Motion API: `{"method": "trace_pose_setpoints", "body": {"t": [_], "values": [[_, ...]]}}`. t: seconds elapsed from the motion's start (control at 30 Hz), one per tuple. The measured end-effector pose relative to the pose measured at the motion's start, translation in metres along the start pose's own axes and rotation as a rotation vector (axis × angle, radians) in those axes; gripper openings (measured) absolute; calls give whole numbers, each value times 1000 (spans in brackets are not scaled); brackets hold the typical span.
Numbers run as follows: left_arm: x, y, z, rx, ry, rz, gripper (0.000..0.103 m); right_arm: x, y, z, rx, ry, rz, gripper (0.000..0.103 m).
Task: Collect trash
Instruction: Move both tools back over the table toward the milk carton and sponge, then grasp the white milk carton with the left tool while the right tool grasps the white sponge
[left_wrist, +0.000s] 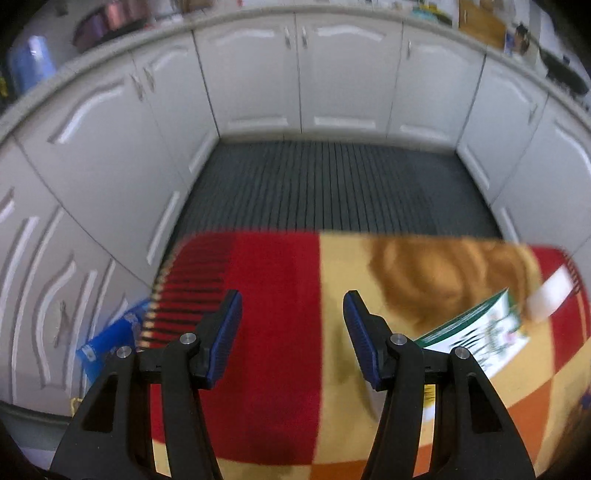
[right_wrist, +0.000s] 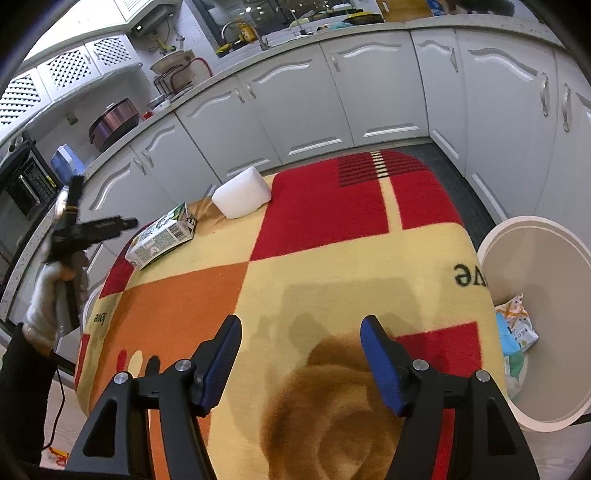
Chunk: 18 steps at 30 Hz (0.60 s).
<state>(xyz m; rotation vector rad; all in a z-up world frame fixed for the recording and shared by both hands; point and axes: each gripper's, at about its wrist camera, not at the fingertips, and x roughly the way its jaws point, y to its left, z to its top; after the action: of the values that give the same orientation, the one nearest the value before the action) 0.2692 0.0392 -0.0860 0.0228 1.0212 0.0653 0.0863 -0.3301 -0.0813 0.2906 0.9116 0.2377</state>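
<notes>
A green-and-white drink carton (right_wrist: 162, 236) lies on its side at the far left of the table with the red, orange and cream cloth (right_wrist: 332, 251). A white foam block (right_wrist: 242, 197) lies just beyond it. Both show blurred in the left wrist view, the carton (left_wrist: 476, 336) and the block (left_wrist: 550, 299) to the right of my left gripper (left_wrist: 291, 306). My left gripper is open and empty over the cloth. It also shows in the right wrist view (right_wrist: 92, 225), left of the carton. My right gripper (right_wrist: 301, 325) is open and empty above the near cloth.
A white bin (right_wrist: 532, 317) stands on the floor right of the table, with wrappers (right_wrist: 515, 332) inside. White cabinets (right_wrist: 369, 88) ring the room. A blue bag (left_wrist: 110, 339) lies on the floor left of the table. A dark ribbed mat (left_wrist: 332, 184) covers the floor.
</notes>
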Motion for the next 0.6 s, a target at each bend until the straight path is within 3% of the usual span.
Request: {"method": "trace_pose_setpoints", "body": {"t": [0.07, 0.13, 0.23, 0.37, 0.5, 0.6], "values": [[7, -1, -11, 18, 37, -39, 55, 1, 1, 2, 2, -3, -1, 65], [-2, 1, -20, 16, 22, -82, 55, 1, 1, 5, 5, -6, -1, 65], [-16, 1, -36, 0, 63, -213, 55, 5, 1, 11, 13, -12, -1, 65], [-37, -9, -54, 48, 74, -307, 55, 22, 8, 26, 31, -9, 19, 66], [-49, -21, -70, 55, 117, -491, 55, 44, 20, 40, 47, 13, 56, 66], [-60, -36, -68, 80, 111, -556, 58, 52, 27, 44, 37, 17, 60, 66]]}}
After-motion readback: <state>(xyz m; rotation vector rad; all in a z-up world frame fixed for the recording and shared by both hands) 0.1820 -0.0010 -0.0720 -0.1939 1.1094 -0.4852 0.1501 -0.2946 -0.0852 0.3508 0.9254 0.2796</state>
